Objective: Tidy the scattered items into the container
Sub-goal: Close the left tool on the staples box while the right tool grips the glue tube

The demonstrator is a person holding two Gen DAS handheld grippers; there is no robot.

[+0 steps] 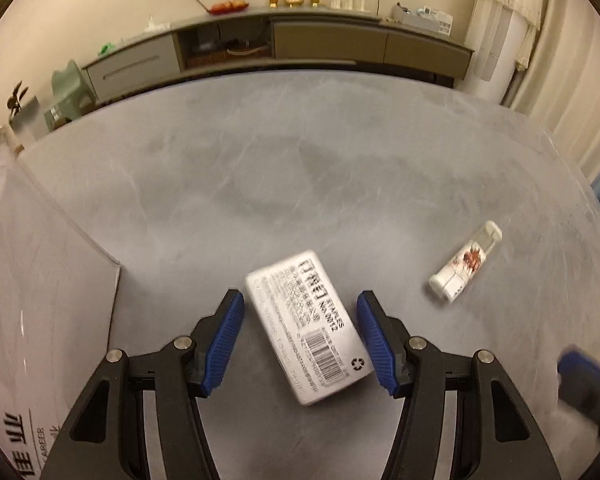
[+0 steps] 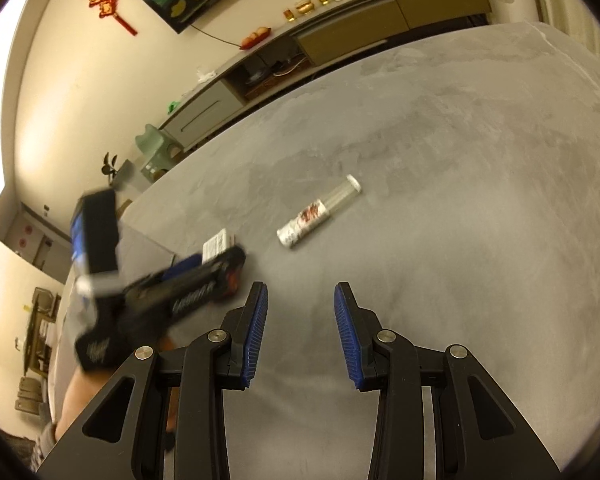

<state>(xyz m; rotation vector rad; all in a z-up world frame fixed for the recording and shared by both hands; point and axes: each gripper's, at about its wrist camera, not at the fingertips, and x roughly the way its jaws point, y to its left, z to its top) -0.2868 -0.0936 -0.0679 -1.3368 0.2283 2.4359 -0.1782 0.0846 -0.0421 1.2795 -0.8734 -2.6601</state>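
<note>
**Asker:** Grey stone-look table (image 1: pixel 300 168), left wrist view. What lies on it?

**Describer:** One white staples box (image 1: pixel 306 326) lies flat between the left gripper (image 1: pixel 300 320) fingers, which stand spread wide and touch nothing. One small white tube (image 1: pixel 466 266) lies right of the box. The container (image 1: pixel 40 280), a pale carton, stands left of the box.

**Asker:** And the right wrist view?

**Describer:** The right gripper (image 2: pixel 301 322) is open and empty. The tube (image 2: pixel 319 211) lies beyond it, right of the box (image 2: pixel 219 245).

**Asker:** How would the box handle?

**Describer:** Probably light, stiff cardboard, slightly slippery; grip across its two long sides.
</note>
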